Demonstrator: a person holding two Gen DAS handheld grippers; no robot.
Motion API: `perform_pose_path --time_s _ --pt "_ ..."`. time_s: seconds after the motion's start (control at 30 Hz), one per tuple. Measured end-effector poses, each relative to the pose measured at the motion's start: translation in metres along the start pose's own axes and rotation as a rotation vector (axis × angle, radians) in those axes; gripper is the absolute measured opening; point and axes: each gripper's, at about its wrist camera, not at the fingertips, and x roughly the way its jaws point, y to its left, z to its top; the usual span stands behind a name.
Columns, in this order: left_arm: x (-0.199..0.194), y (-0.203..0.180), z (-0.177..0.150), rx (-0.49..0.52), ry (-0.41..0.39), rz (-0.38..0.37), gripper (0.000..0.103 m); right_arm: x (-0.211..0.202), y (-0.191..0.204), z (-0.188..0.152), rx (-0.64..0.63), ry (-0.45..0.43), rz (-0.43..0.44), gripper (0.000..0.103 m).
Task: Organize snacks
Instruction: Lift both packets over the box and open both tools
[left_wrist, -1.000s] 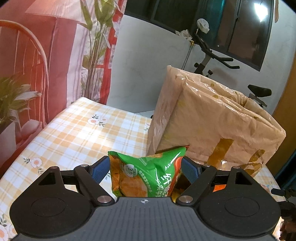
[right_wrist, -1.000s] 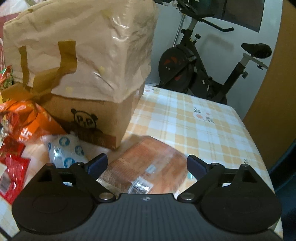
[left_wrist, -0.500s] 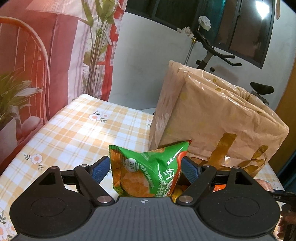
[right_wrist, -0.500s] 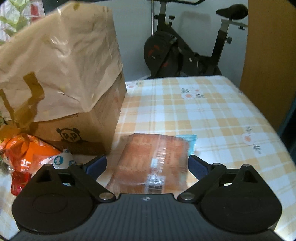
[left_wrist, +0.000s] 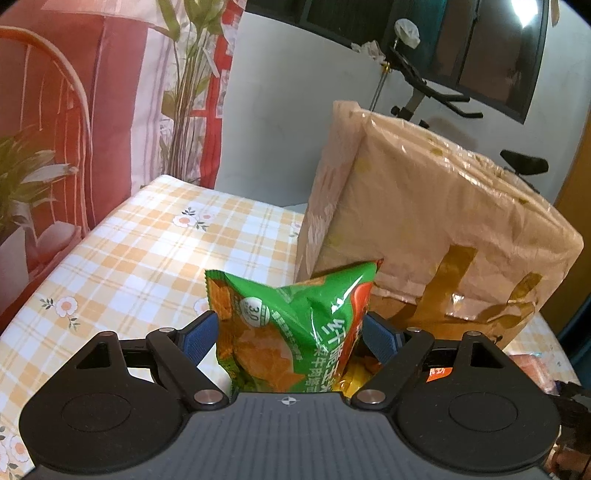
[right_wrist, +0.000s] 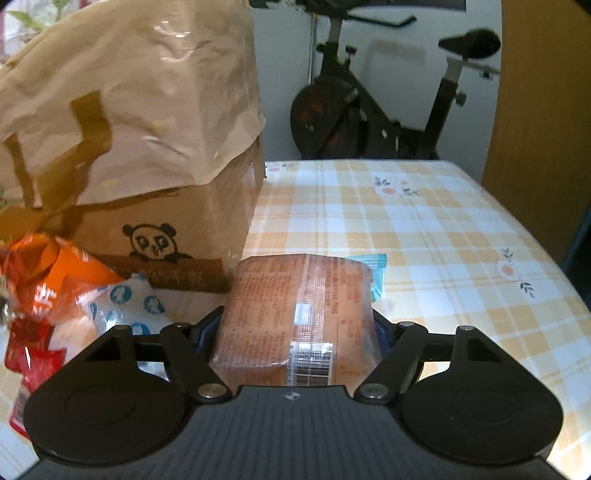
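My left gripper (left_wrist: 291, 336) is shut on a green snack bag (left_wrist: 291, 310), its blue pads pressing both sides, and holds it upright above the checked tablecloth (left_wrist: 129, 266). Just behind the bag stands a cardboard box lined with a beige plastic bag (left_wrist: 424, 206). In the right wrist view my right gripper (right_wrist: 297, 332) has its jaws closing on an orange-brown wrapped packet (right_wrist: 295, 291) that lies on the table beside the box (right_wrist: 166, 229). Its pads touch the packet's sides and are mostly hidden by it.
Left of the packet lie an orange snack bag (right_wrist: 55, 269), a white packet with blue dots (right_wrist: 125, 299) and red packets (right_wrist: 29, 354). A light blue wrapper (right_wrist: 376, 273) pokes out behind the packet. An exercise bike (right_wrist: 369, 122) stands beyond the table's far edge.
The right gripper's jaws have come in from wide apart onto the orange-brown packet, and its view has rolled and dropped closer. The left gripper with the green bag has barely moved.
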Motion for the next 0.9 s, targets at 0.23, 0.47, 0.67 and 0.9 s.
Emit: perform_pose_path --time_s 0.23,0.47,0.67,0.9 --pt "-0.006 0.0 0.012 0.044 -0.088 0.017 0.09 -0.002 -0.001 -0.005 -0.003 -0.024 0.014 0.077" --pt "0.021 -0.002 0.041 0.15 -0.055 -0.062 0.091 -0.001 -0.003 -0.006 0.0 -0.028 0.018 0.077" --pt "0.035 0.018 0.036 0.04 0.038 -0.15 0.091 -0.001 -0.003 -0.006 -0.002 -0.028 0.021 0.077" --pt "0.019 0.007 0.018 0.151 0.108 -0.188 0.091 0.0 -0.004 -0.006 -0.001 -0.027 0.022 0.078"
